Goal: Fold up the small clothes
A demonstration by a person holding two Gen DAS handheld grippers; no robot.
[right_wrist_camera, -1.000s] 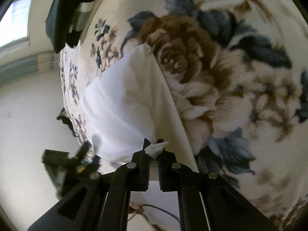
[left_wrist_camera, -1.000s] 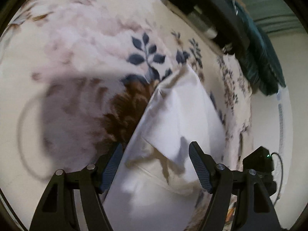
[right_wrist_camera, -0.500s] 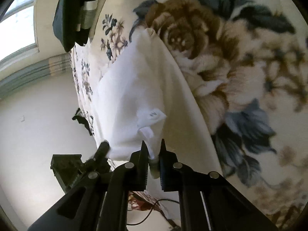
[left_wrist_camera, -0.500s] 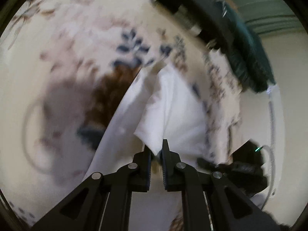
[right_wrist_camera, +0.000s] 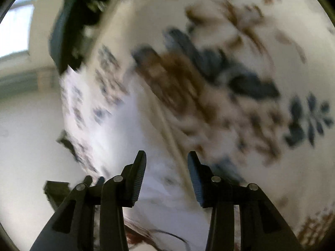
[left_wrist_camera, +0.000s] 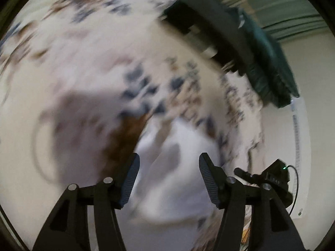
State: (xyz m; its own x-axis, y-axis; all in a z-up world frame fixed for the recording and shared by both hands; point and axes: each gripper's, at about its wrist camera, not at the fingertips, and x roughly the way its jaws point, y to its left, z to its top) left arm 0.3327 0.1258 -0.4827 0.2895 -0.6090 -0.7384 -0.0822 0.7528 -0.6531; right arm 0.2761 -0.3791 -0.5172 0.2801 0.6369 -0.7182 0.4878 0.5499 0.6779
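both the left gripper point(left_wrist_camera: 168, 175) and the right gripper point(right_wrist_camera: 166, 174) gape with nothing between their fingers, likely so the white garment point(left_wrist_camera: 178, 179) lies freed near the floral bedspread's point(left_wrist_camera: 88, 67) edge.

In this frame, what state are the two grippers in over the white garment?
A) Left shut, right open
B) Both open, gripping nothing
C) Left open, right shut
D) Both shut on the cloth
B: the left gripper and right gripper both show spread fingers, with the white garment lying free on the floral blanket.
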